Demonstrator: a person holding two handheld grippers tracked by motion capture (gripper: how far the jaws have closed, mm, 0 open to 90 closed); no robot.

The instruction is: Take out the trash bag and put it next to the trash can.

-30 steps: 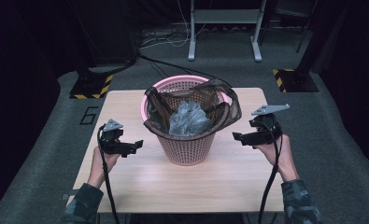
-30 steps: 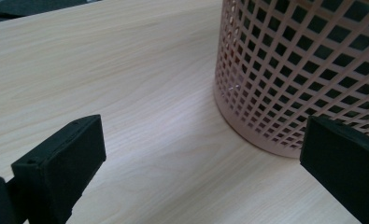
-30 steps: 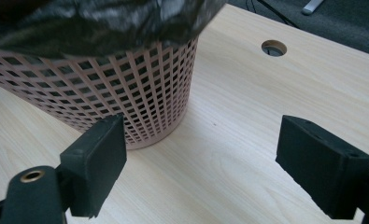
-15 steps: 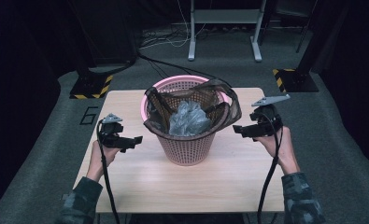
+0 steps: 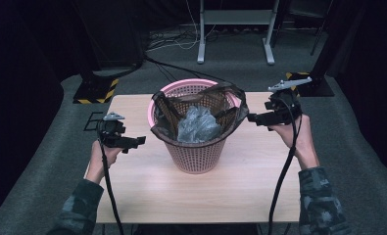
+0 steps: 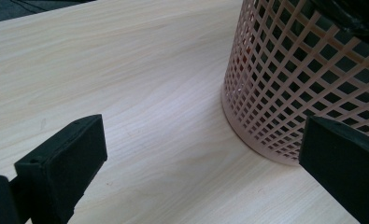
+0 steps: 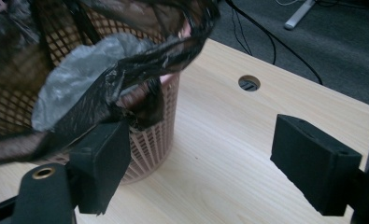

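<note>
A pink lattice basket (image 5: 196, 152) stands mid-table, lined with a black bag (image 5: 232, 105) whose edge drapes loosely over the rim. Crumpled grey plastic (image 5: 197, 125) lies inside. My left gripper (image 5: 138, 142) hovers left of the basket, low over the wood, open; in the left gripper view (image 6: 203, 140) only table lies between its pads, with the basket wall (image 6: 308, 79) to the right. My right gripper (image 5: 252, 118) is at the bag's right rim, open. Its jaws have just closed a little. The bag edge (image 7: 126, 74) hangs above one pad (image 7: 102, 158); nothing is pinched.
The light wooden table (image 5: 230, 196) has a round cable hole (image 7: 249, 83) beyond the basket. Behind the table is grey carpet with a metal stand (image 5: 235, 29), loose cables and yellow-black striped bases (image 5: 95, 90). Each gripper trails a black cable toward the person.
My right gripper has risen from table height to the level of the bag's rim. The left gripper has lifted slightly. The basket and bag have not moved.
</note>
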